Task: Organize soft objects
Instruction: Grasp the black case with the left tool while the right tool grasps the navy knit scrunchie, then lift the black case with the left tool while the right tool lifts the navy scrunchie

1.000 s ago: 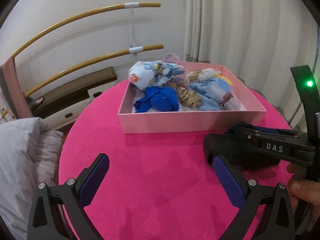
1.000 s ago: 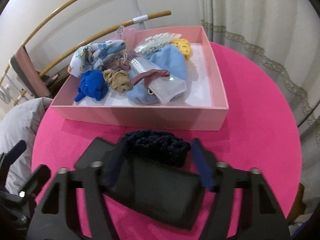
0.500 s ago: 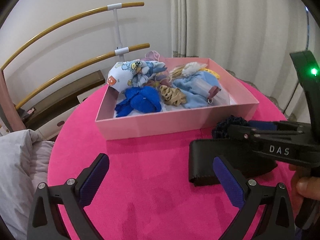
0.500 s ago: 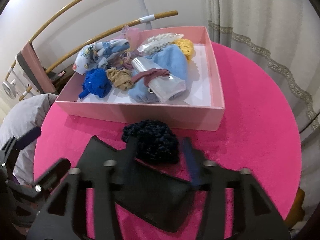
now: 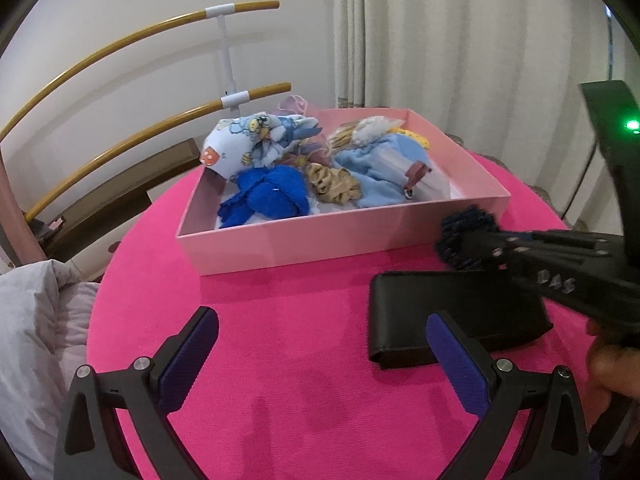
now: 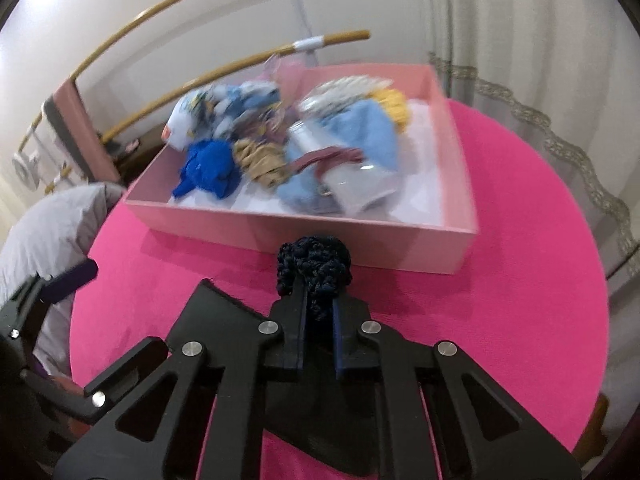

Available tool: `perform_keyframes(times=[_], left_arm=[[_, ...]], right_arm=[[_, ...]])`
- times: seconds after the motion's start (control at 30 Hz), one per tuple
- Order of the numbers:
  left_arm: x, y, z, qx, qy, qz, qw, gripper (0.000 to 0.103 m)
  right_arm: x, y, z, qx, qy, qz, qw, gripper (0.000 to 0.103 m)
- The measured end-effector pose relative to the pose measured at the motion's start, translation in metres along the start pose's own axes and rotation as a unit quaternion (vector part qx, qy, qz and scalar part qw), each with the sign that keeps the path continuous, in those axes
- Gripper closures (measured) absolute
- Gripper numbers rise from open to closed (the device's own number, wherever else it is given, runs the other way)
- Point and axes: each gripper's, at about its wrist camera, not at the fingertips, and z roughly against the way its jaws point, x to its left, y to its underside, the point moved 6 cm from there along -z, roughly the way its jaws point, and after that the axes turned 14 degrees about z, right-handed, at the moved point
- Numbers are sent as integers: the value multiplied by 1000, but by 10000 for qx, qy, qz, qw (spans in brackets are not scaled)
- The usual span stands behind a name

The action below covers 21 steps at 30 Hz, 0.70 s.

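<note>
Navy scrunchie (image 6: 314,266) lifted off pink round table (image 6: 520,280), right hand-held gripper (image 6: 318,320) clenching it, left hand-held gripper (image 5: 320,344) spread, curtain (image 5: 460,40) behind

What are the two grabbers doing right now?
Left gripper: open, holding nothing.
Right gripper: shut on the dark navy scrunchie.
</note>
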Motion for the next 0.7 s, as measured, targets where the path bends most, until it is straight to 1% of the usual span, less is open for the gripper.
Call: perform_keyframes(times=[0.13, 0.2, 0.23, 0.33, 0.37, 0.43, 0.53, 0.6, 0.67, 0.7], left_arm=[[-12, 0, -2, 13, 55, -90, 9999, 0], [-18, -6, -4, -67, 102, -196, 9997, 0], [-20, -9, -5, -119, 111, -272, 9995, 0], [-32, -21, -17, -217, 201, -757, 9967, 0], [-36, -23, -22, -197, 231, -983, 9947, 0], [-42, -24, -26, -134, 421, -1365, 9897, 0], [-50, -22, -25, -255, 475, -1932, 9797, 0], [-55, -19, -22, -295, 623, -2196, 9731, 0], [-61, -14, -19, -260, 853, -2368, 9674, 0], [-62, -13, -21, -241, 898, -2430, 9656, 0]], right_arm=[[-20, 11, 17, -83, 140, -219, 9996, 94], [-27, 16, 22, -86, 200, -279, 9994, 94], [-30, 18, 25, -93, 218, -311, 9992, 94], [-35, 24, 33, -105, 289, -393, 9988, 94], [-37, 26, 35, -116, 296, -426, 9986, 94], [-40, 30, 41, -122, 343, -479, 9982, 94], [-43, 38, 50, -146, 389, -574, 9975, 94], [-44, 44, 56, -148, 396, -602, 9973, 94], [-42, 47, 59, -148, 389, -597, 9973, 94], [-41, 47, 59, -147, 382, -593, 9974, 94]])
